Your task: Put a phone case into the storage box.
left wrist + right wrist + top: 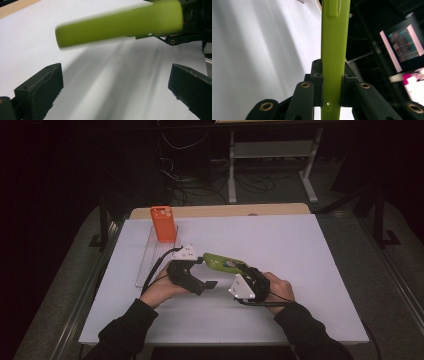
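White table (300, 270), orange phone case (164, 224) standing far left, seen from high view. Green phone case (220, 262) mid-table, clamped edge-on in right gripper (332, 87). Left gripper (115, 85) jaws wide apart, nothing between, green case just beyond.

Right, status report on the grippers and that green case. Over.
Left gripper open, nothing held. Right gripper shut on the lime-green plastic phone case, lifted off the white table. Nothing in the way.
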The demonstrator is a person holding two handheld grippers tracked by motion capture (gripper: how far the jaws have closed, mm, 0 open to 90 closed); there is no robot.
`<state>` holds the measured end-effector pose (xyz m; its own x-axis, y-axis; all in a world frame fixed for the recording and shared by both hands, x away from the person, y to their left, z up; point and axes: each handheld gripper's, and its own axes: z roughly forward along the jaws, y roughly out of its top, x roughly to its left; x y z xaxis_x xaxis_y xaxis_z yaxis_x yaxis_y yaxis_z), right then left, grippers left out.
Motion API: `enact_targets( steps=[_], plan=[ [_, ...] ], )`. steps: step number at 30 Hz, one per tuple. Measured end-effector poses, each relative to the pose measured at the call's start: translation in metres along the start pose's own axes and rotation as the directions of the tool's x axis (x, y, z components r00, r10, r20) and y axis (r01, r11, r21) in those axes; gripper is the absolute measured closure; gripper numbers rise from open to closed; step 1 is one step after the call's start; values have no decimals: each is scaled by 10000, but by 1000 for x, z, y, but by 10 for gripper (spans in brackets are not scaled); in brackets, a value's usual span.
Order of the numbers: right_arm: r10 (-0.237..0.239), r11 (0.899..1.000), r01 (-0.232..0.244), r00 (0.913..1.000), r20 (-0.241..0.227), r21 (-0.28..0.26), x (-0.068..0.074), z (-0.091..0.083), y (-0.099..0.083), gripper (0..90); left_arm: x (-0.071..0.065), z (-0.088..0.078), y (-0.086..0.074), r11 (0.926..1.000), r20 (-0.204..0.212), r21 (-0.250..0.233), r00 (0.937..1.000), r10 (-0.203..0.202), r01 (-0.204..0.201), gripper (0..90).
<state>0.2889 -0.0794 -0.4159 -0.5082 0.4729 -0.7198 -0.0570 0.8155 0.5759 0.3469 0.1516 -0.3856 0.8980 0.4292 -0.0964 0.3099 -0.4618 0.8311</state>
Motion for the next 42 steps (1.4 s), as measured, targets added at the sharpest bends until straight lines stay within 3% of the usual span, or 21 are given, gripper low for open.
enact_targets(
  steps=[2,6,9,14,15,17,18,19,20,21,24,25,27,29,34,36,37,39,40,42],
  plan=[
    [876,9962,-875,9955,-355,39,-3,1,0,756,1,-1,1,10000,-107,26,9999,38,-38,0],
    [1714,9852,-1707,9815,-853,150,-10,2,-2,756,3,-3,1,9999,-254,-57,9996,-136,134,0],
    [2763,9610,-2752,9519,-1323,271,-14,3,-3,756,4,-4,1,10000,-469,-60,9989,-75,73,0],
    [4399,8966,-4406,8741,-2058,452,-23,3,-5,756,2,-4,2,9994,-642,-151,9974,-326,317,0],
    [4735,8788,-4738,8518,-2240,560,-24,3,-6,755,2,-4,2,9993,-687,-183,9970,-348,336,0],
    [5155,8538,-5161,8194,-2507,686,-27,4,-8,755,2,-4,3,9982,-709,-334,9962,-515,492,0],
    [5418,8369,-5415,7983,-2631,804,-28,5,-9,756,2,-4,3,9978,-747,-380,9956,-575,547,0],
    [5539,8286,-5529,7869,-2719,880,-29,6,-10,756,2,-4,4,9966,-781,-513,9946,-683,645,0],
    [5743,8139,-5729,7685,-2820,964,-30,6,-11,756,2,-5,5,9957,-808,-592,9939,-753,707,0],
    [5860,8049,-5848,7563,-2910,1007,-31,7,-12,756,3,-5,6,9949,-834,-668,9933,-806,751,0],
    [6369,7614,-6371,7010,-3208,1195,-34,8,-14,756,4,-7,8,9903,-931,-1017,9902,-1037,942,0],
    [6635,7359,-6649,6703,-3324,1281,-34,7,-14,756,4,-7,9,9867,-931,-1182,9881,-1228,1115,0],
    [6853,7129,-6876,6413,-3450,1381,-35,8,-15,756,4,-7,12,9808,-937,-1440,9848,-1460,1317,0],
    [6843,7146,-6851,6428,-3443,1413,-34,7,-14,756,5,-7,15,9790,-1023,-1547,9834,-1496,1328,0],
    [6976,7005,-6985,6272,-3464,1459,-33,8,-12,755,5,-6,23,9713,-989,-1842,9804,-1704,1503,0],
    [7008,6967,-7035,6257,-3428,1402,-32,9,-11,755,5,-4,25,9708,-918,-1818,9802,-1755,1568,0],
    [6992,6978,-7031,6270,-3435,1370,-32,9,-10,755,5,-3,26,9667,-839,-1931,9788,-1867,1679,0],
    [7082,6879,-7114,6146,-3475,1436,-31,9,-9,756,6,-2,28,9637,-718,-2015,9786,-1928,1751,0],
    [7054,6895,-7115,6175,-3479,1352,-31,9,-9,756,6,-1,29,9606,-674,-2122,9780,-1975,1794,0],
    [7128,6798,-7209,6061,-3529,1350,-32,9,-8,755,6,0,31,9588,-608,-2158,9775,-2021,1848,0]
  ],
)
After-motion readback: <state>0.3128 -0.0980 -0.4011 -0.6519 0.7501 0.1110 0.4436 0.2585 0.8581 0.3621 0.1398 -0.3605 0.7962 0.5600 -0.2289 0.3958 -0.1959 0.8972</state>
